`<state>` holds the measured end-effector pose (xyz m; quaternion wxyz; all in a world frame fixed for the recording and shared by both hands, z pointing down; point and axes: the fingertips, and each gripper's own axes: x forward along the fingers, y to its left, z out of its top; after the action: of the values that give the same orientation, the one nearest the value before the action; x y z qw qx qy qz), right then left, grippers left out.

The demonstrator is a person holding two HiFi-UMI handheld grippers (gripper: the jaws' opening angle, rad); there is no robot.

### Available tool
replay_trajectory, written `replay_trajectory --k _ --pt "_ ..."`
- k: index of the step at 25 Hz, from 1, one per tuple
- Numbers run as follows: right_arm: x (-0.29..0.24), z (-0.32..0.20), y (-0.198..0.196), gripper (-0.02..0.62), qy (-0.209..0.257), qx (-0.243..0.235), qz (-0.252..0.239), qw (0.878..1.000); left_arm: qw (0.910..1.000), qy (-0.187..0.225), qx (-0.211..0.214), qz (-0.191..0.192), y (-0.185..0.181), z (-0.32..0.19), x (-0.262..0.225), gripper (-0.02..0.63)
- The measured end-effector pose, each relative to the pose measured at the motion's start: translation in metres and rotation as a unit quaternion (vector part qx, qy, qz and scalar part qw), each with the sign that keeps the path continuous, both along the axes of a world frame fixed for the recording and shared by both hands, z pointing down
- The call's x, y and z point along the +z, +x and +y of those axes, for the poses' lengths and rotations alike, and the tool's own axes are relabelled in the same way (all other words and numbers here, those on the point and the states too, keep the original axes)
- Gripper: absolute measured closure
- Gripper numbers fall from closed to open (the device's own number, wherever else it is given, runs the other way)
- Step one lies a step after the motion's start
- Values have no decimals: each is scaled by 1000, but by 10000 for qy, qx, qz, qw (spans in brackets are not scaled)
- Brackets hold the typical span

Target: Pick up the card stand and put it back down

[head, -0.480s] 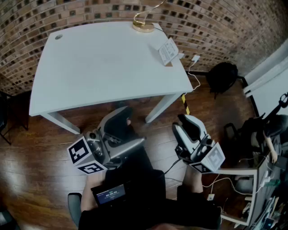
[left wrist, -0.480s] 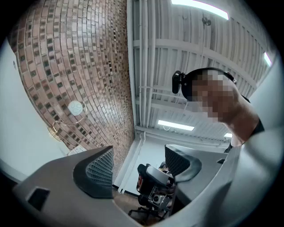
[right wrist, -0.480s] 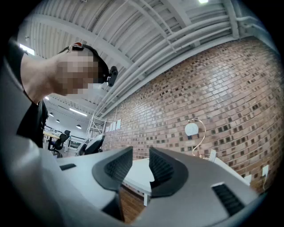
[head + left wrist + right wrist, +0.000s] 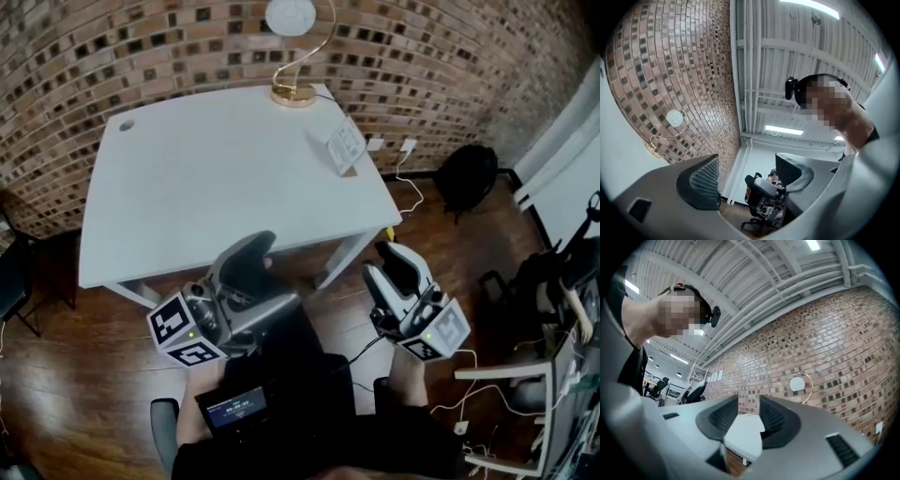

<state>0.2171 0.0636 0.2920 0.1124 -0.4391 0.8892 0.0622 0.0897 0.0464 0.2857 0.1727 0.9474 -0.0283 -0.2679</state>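
Observation:
The card stand, a small white tilted sign on a wooden base, stands near the right edge of the white table. Both grippers hover over the wooden floor in front of the table, well short of the stand. My left gripper is open, its jaws spread wide with nothing between them. My right gripper is open too; between its pads only the distant table corner shows.
A gold lamp with a white globe stands at the table's back edge by the brick wall. A plug and cable hang off the right side. A black bag sits on the floor at right, a dark chair at left.
The head view has tipped up: the table sits lower in the picture and the lamp's globe now shows. Both grippers stay in about the same place, still open.

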Motion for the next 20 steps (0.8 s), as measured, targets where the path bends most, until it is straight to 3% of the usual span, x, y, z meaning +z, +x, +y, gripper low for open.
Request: replay_trajectory --k 20 --pt "-4 -94 -1 422 23 45 82 10000 9991 247 173 -302 15 -83 -5 210"
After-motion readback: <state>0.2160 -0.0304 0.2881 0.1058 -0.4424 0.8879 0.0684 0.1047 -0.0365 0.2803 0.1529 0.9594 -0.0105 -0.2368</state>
